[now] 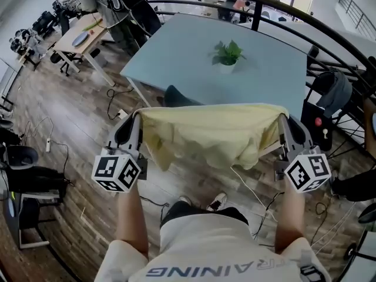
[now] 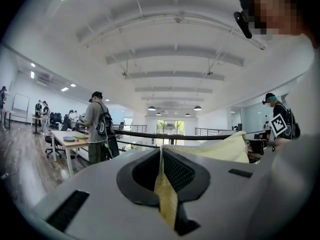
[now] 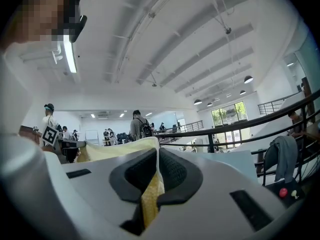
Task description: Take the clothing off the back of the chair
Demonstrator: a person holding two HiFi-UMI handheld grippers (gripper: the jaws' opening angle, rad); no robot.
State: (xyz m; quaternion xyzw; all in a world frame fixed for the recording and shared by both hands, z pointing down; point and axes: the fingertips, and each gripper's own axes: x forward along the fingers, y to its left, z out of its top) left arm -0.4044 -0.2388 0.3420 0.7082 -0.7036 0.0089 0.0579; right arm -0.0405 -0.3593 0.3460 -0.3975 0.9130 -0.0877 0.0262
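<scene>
A pale yellow garment hangs stretched between my two grippers in the head view, sagging in the middle. My left gripper is shut on its left top corner, and the cloth runs pinched between the jaws. My right gripper is shut on the right top corner, with yellow cloth caught between its jaws. Both grippers point level, away from me. A dark chair shows just beyond the garment's upper edge, mostly hidden by it.
A large pale blue table with a small potted plant lies ahead. A black curved railing runs behind it. Another chair with grey cloth stands right. Cables trail on the wooden floor. A person with a backpack stands at a far desk.
</scene>
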